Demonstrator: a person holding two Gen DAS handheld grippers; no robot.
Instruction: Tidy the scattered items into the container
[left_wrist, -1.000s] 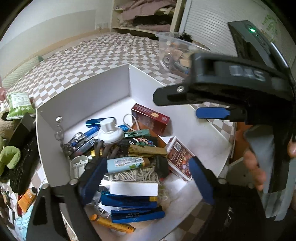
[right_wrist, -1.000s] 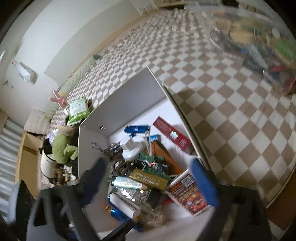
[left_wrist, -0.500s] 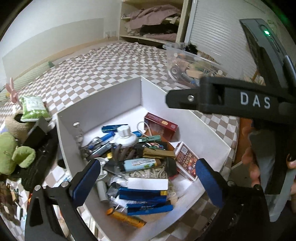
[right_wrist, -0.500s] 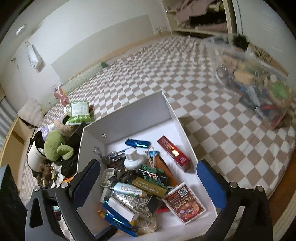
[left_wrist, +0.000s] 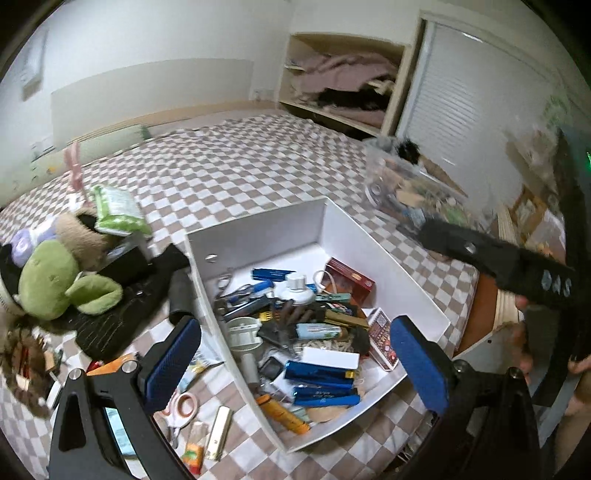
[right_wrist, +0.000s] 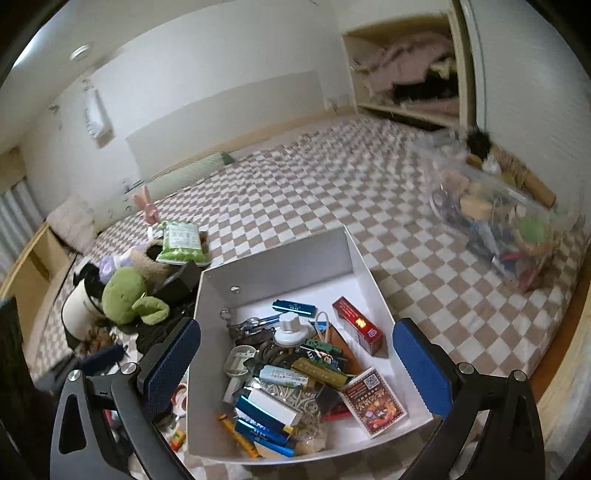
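A white open box (left_wrist: 258, 236) (right_wrist: 280, 266) sits on the checkered bed and holds a jumble of small items. Among them are a red carton (left_wrist: 349, 278) (right_wrist: 356, 325), a white round cap (left_wrist: 295, 288) (right_wrist: 290, 330), blue packs (left_wrist: 317, 373), a card pack (right_wrist: 373, 400) and an orange tube (left_wrist: 282, 408). Pink-handled scissors (left_wrist: 181, 404) and small packets (left_wrist: 218, 426) lie outside, left of the box. My left gripper (left_wrist: 295, 363) hangs open above the box's near edge, holding nothing. My right gripper (right_wrist: 297, 362) is open and holds nothing too. Its black body (left_wrist: 517, 269) crosses the left wrist view at right.
A green plush toy (left_wrist: 55, 280) (right_wrist: 125, 295), a green packet (left_wrist: 116, 210) and black fabric (left_wrist: 122, 314) crowd the box's left side. A clear bin of odds and ends (right_wrist: 495, 221) stands at the far right. The bed's wooden edge (right_wrist: 561, 373) runs along the right.
Both grippers have drawn up and back from the box, which looks smaller now. The clutter left of the box has come into view. Both stay open.
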